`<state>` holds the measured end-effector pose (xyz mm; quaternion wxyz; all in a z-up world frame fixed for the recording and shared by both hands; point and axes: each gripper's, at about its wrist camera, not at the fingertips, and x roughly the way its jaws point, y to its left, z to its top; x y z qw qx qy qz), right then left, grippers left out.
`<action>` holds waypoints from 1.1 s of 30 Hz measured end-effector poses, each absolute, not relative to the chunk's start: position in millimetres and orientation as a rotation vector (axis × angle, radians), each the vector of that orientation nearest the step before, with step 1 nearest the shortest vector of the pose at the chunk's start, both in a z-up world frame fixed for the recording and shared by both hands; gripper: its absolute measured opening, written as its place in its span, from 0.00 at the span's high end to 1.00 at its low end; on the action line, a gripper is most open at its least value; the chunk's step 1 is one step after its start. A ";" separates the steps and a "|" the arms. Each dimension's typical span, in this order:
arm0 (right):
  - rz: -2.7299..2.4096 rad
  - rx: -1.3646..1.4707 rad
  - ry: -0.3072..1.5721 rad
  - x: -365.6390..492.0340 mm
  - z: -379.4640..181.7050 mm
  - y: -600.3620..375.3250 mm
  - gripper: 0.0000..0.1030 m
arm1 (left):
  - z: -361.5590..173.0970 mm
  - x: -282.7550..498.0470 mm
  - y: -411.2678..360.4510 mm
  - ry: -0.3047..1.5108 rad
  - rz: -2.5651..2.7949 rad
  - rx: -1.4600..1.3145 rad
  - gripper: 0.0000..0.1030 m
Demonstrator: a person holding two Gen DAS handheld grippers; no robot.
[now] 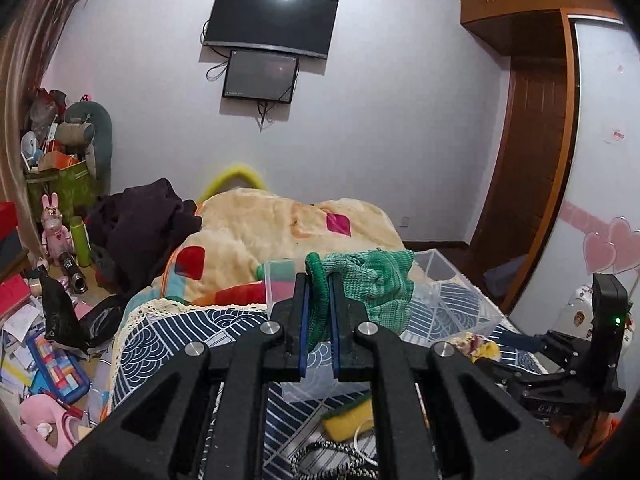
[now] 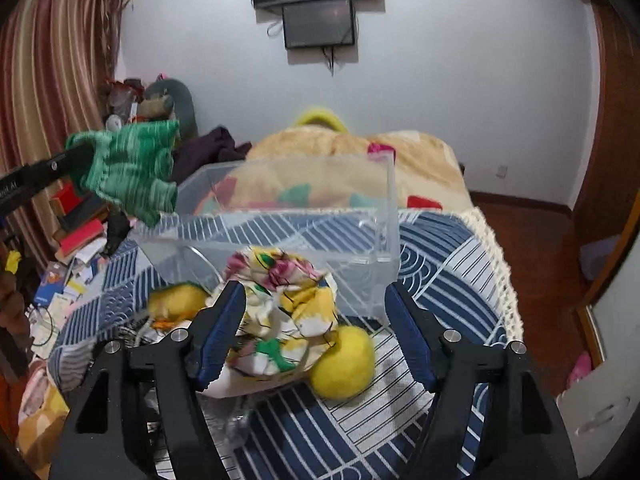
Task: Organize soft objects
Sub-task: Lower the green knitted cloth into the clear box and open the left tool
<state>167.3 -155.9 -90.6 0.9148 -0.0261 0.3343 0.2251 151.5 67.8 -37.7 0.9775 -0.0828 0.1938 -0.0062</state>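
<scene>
My left gripper (image 1: pixel 319 280) is shut on a green knitted glove (image 1: pixel 372 284) and holds it in the air above a clear plastic box (image 1: pixel 452 304). In the right wrist view the glove (image 2: pixel 128 168) hangs at the left, beside the box (image 2: pixel 372 240). My right gripper (image 2: pixel 314 312) is open, low over the blue patterned cloth (image 2: pixel 440 248). A crumpled floral cloth (image 2: pixel 280 312) lies between its fingers, touching the left finger (image 2: pixel 220 332). A yellow ball (image 2: pixel 344 360) lies against the cloth.
A yellow-green sponge (image 1: pixel 348 420) and a braided cord (image 1: pixel 332 460) lie on the cloth near me. A second yellow soft thing (image 2: pixel 176 304) lies left of the floral cloth. A bed with a beige quilt (image 1: pixel 280 232) stands behind. Clutter covers the floor at left (image 1: pixel 36 340).
</scene>
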 end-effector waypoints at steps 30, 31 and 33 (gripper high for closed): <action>0.526 -0.035 0.646 168.3 -70.2 -155.5 0.21 | -104.4 220.6 49.3 0.691 -0.013 -0.053 0.87; 0.533 -0.041 0.665 169.2 -74.2 -154.6 0.21 | -103.8 219.9 50.6 0.692 -0.018 -0.061 0.83; 0.545 -0.050 0.708 174.1 -83.6 -151.1 0.21 | -102.3 218.3 53.2 0.691 -0.023 -0.079 0.73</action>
